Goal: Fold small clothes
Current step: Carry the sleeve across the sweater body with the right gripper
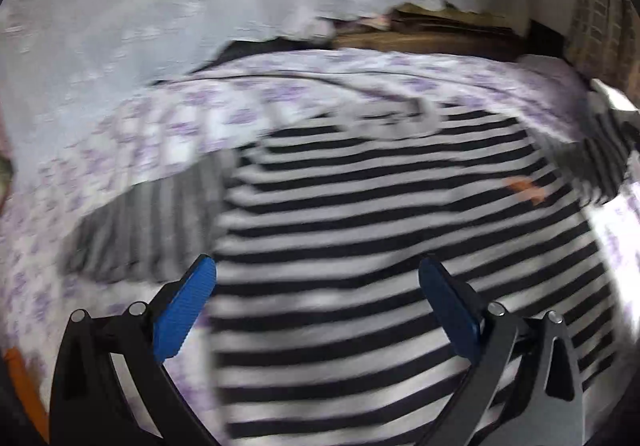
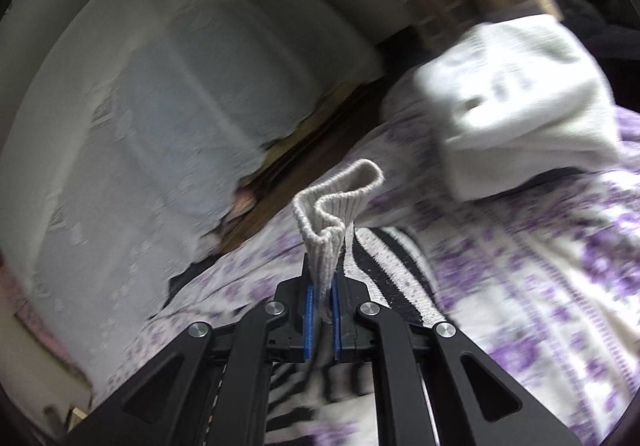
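One striped top (image 1: pixel 400 238), black and white, lies spread on my purple-flowered bedsheet (image 1: pixel 168 134); no readable writing, only a blurred orange mark (image 1: pixel 526 188). My right gripper (image 2: pixel 322 294) pinches its ribbed cuff (image 2: pixel 332 202); my left gripper (image 1: pixel 316 278) hangs wide above it, empty.

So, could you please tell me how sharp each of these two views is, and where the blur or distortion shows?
Left wrist view: the striped garment and floral sheet are smeared by motion blur, while the open left gripper stays crisp; fisheye bends the stripes. Right wrist view: the ribbed cuff pinched in the right gripper is sharp, the white cloth and background streaked.
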Demonstrator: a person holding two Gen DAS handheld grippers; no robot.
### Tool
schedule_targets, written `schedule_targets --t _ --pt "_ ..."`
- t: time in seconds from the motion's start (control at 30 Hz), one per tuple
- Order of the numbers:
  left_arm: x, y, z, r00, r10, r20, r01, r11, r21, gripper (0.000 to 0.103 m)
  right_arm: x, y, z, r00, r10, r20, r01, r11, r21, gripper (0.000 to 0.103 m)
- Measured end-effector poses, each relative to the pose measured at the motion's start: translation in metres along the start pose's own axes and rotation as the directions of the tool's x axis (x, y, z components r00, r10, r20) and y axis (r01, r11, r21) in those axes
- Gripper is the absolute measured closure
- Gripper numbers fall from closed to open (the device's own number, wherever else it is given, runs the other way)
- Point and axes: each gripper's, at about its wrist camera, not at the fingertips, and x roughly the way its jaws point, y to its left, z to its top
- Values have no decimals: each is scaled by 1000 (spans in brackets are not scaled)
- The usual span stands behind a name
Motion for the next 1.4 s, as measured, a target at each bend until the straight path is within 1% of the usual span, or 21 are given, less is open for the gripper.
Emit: schedule_targets --t 0.07,0.17,0.2,0.27,0.33,0.37,0.43,0.53,0.57,0.63,0.73,0.77,0.83,0.87,0.93,1.07,1.13,1.27,1.33,1.4 --pt "21 -32 26 996 -71 -61 71 997 -2 4 2 23 -1 999 40 -20 -41 999 -32 95" --pt "43 -72 48 984 -130 -124 132 991 11 4 8 54 -2 992 116 -56 -119 991 -61 95" --pt "49 -83 54 980 -145 -134 149 989 16 4 11 64 -3 988 138 -72 -144 987 -76 95" --pt "60 -100 65 978 -164 -131 165 986 -4 4 16 86 -10 980 172 -102 -183 978 -105 95" --pt "78 -108 78 974 -181 -137 176 983 -49 4 23 102 -19 971 200 -133 -217 969 -121 95" --pt "86 -110 81 972 -187 -144 179 981 -70 4 29 111 -25 962 218 -162 -239 963 -123 95" --pt "107 -110 89 960 -225 -169 202 969 -145 4 39 119 -34 950 232 -207 -261 957 -127 95" --pt "128 -105 86 939 -295 -179 254 942 -220 4 48 132 -49 938 236 -255 -277 951 -138 95" --pt "130 -104 84 939 -297 -175 256 941 -223 4 52 136 -54 933 236 -272 -281 949 -140 95" --pt "134 -97 79 947 -279 -159 240 944 -225 4 59 142 -63 925 234 -298 -286 947 -144 95" --pt "134 -85 78 949 -281 -143 245 943 -225 4 71 160 -74 916 230 -329 -292 944 -152 95" --pt "131 -81 79 953 -274 -131 241 945 -221 4 74 163 -76 913 232 -336 -295 943 -152 95" --pt "124 -72 82 964 -247 -100 222 953 -208 4 80 173 -80 904 243 -351 -309 940 -146 95" --pt "120 -66 84 972 -221 -82 202 959 -198 4 83 180 -81 900 249 -358 -318 937 -147 95" --pt "113 -55 86 982 -178 -56 164 967 -194 4 87 195 -87 894 256 -368 -334 928 -164 94" --pt "106 -31 88 987 -157 -28 147 965 -218 4 98 217 -98 879 259 -400 -358 913 -195 92" --pt "104 -24 87 993 -119 -17 113 970 -217 4 104 224 -104 873 259 -414 -367 907 -206 92" --pt "109 -16 84 997 -66 -31 57 973 -224 4 116 226 -114 866 253 -432 -372 902 -219 92" --pt "119 -14 79 997 -43 -62 27 973 -230 4 124 220 -119 857 245 -453 -369 906 -208 92" --pt "129 -10 74 994 -47 -97 22 970 -242 4 131 212 -123 852 238 -467 -360 913 -190 92"
